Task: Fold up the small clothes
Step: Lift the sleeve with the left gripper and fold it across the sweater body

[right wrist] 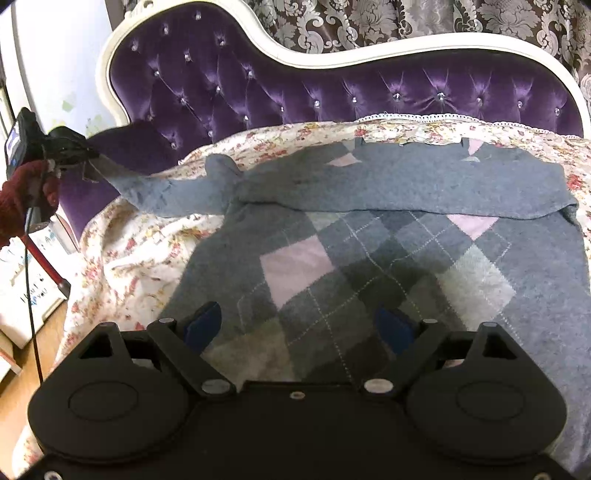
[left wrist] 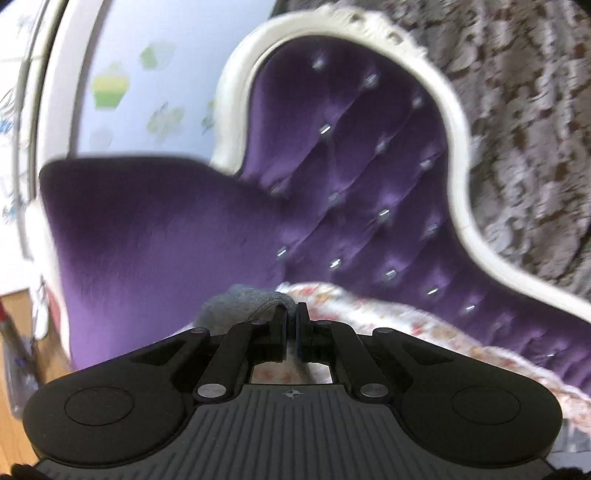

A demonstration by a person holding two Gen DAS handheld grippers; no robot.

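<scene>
A grey argyle sweater (right wrist: 388,266) with pink and pale diamonds lies flat on a floral cover (right wrist: 129,258) on a purple sofa. Its far sleeve is folded across the chest. Its left sleeve (right wrist: 177,192) stretches out to the left. My left gripper (left wrist: 291,325) is shut on the grey cuff (left wrist: 243,299) of that sleeve and holds it raised; it also shows in the right wrist view (right wrist: 74,147), held by a hand in a red glove. My right gripper (right wrist: 299,325) is open and empty, low over the sweater's front.
The tufted purple sofa back (right wrist: 258,85) with a white frame runs behind the sweater. A purple cushion (left wrist: 155,221) sits at the sofa's left end. A patterned curtain (right wrist: 406,18) hangs behind. Boxes and a wooden floor (right wrist: 22,369) lie to the left.
</scene>
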